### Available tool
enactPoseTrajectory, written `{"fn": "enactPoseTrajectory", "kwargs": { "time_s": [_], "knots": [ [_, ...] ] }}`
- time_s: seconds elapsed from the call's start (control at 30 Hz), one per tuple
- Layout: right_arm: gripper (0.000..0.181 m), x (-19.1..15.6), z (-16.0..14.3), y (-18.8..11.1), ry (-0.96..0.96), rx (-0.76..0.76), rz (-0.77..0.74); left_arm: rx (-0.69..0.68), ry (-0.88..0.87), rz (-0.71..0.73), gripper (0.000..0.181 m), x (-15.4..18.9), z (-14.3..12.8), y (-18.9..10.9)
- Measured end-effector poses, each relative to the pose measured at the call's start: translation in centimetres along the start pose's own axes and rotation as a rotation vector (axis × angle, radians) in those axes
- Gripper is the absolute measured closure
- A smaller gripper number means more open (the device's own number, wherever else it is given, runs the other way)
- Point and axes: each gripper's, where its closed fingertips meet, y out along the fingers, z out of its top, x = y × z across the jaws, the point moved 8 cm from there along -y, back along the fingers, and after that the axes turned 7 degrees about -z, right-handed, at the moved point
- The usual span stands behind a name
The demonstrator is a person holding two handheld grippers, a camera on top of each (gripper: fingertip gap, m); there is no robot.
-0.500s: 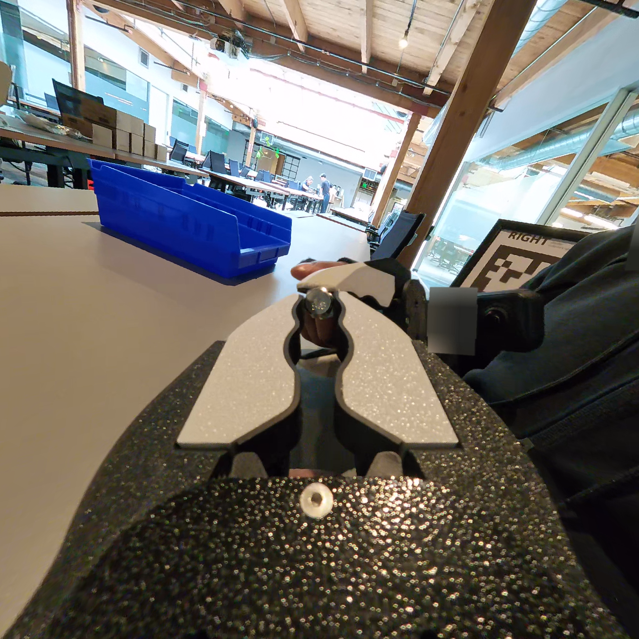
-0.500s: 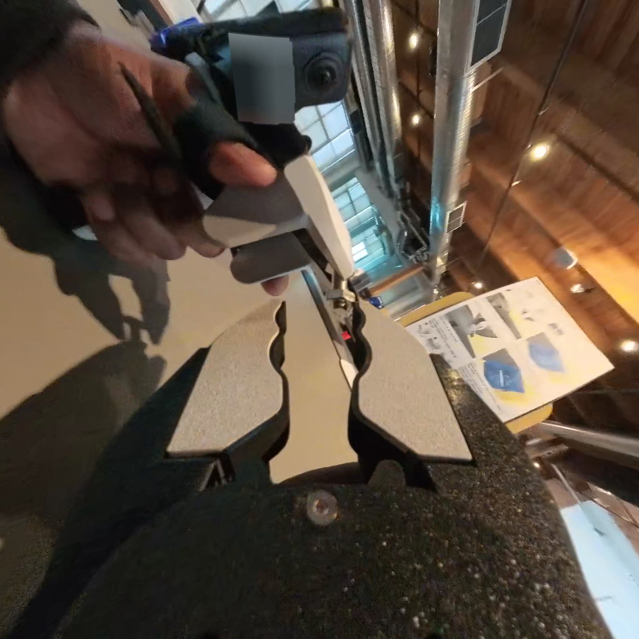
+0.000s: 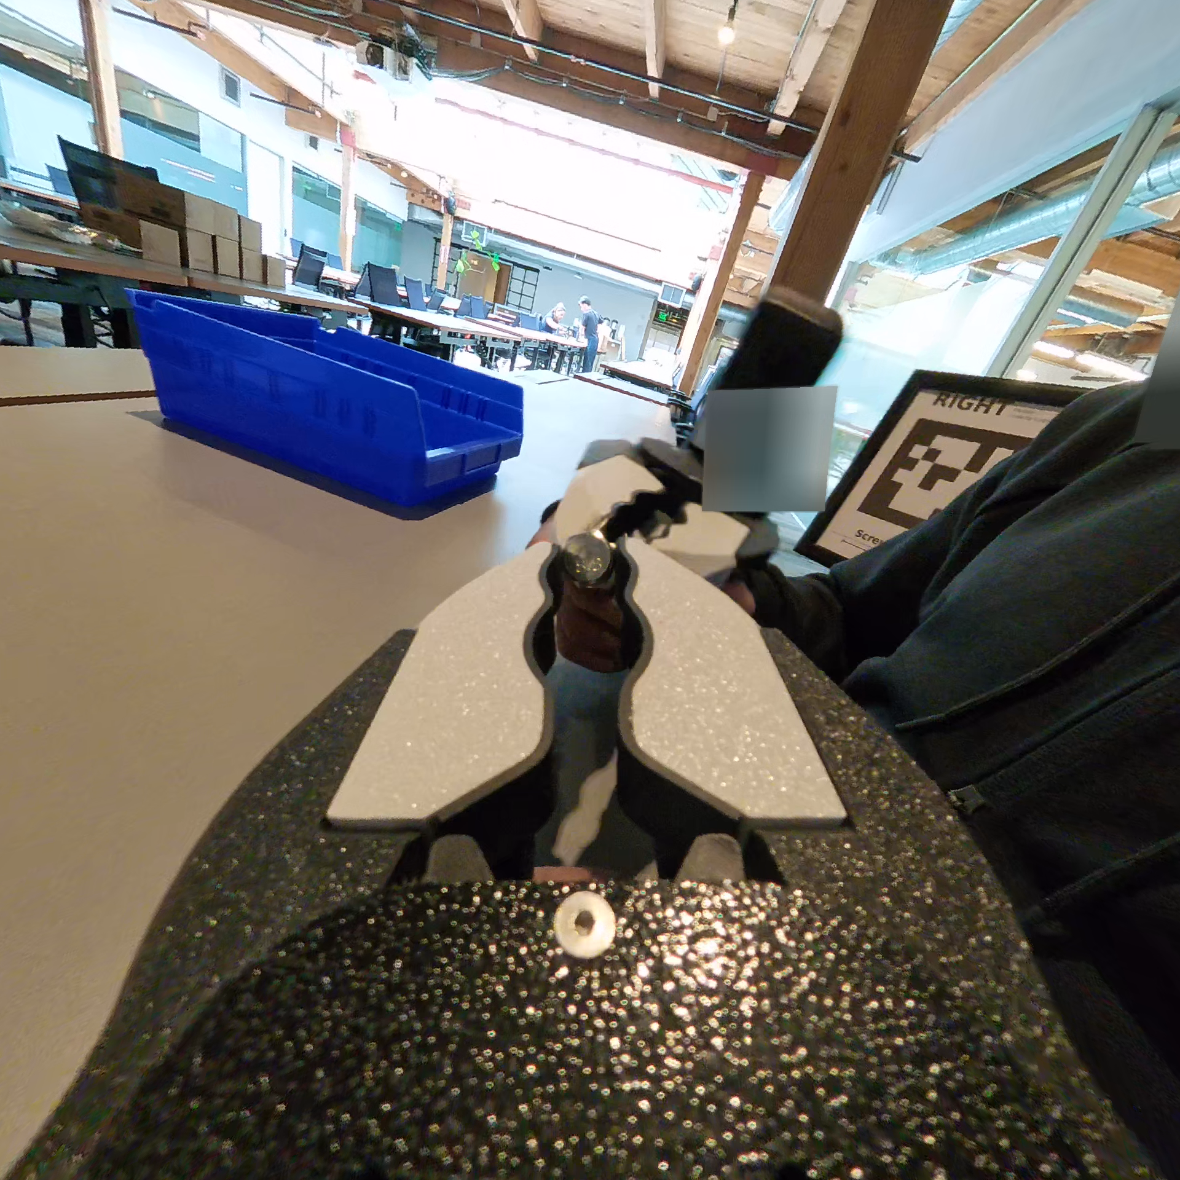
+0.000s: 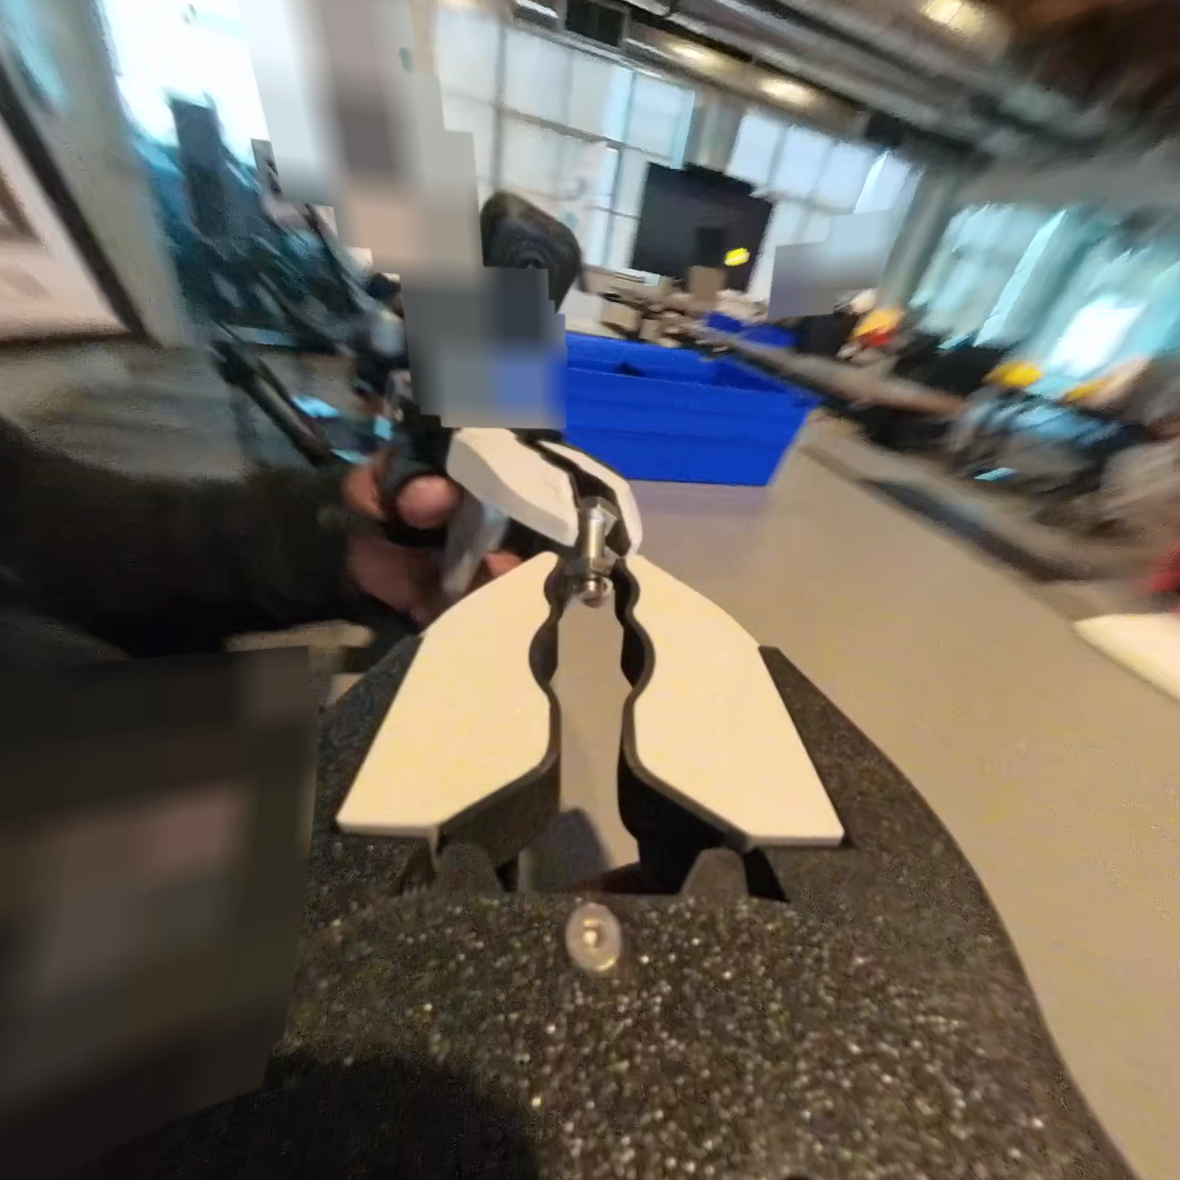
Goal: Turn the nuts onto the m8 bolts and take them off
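Observation:
My left gripper (image 3: 586, 565) is shut on the head of a silver M8 bolt (image 3: 584, 563) and holds it above the table. In the right wrist view the bolt (image 4: 594, 533) sticks out of the left gripper (image 4: 574, 504) toward the camera. A silver nut (image 4: 578, 570) sits on its thread, with the bolt's end poking through. My right gripper (image 4: 589, 571) is shut on the nut. From the left wrist view the right gripper (image 3: 629, 511) meets the bolt from behind, and the nut is hidden there.
A blue plastic bin (image 3: 319, 408) stands on the grey table (image 3: 191, 638) at the far left; it also shows in the right wrist view (image 4: 677, 415). A framed sign (image 3: 945, 472) stands at the right. A dark sleeve (image 3: 1021, 606) is close by. White paper (image 4: 1136, 645) lies at the right. Both grippers' tips are close together, under 4 cm apart.
The right gripper has rolled from a ceiling-facing tilt to level, and its jaws have closed from wide open onto the nut. The left gripper still holds the bolt.

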Motion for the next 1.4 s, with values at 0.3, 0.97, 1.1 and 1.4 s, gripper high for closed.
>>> {"fn": "enactPoseTrajectory", "kwargs": {
  "time_s": [0.3,0.97,1.1,1.4],
  "knots": [
    [0.151,-0.7,0.3,0.0,-0.301,0.050,-0.153,0.007,-0.012,0.024,0.166,-0.2,0.0,-0.1],
    [0.165,0.3,-0.1,0.1,0.060,-0.008,0.013,-0.001,-0.012,0.011,0.166,-0.1,0.0,0.0],
    [0.152,-0.2,0.2,0.1,-0.130,0.033,-0.087,0.014,-0.023,0.021,0.166,-0.3,0.1,-0.2],
    [0.158,-2.2,-1.0,0.9,-0.831,0.005,-0.366,0.019,-0.032,0.028,0.166,-0.4,0.1,-0.2]
  ]
}}
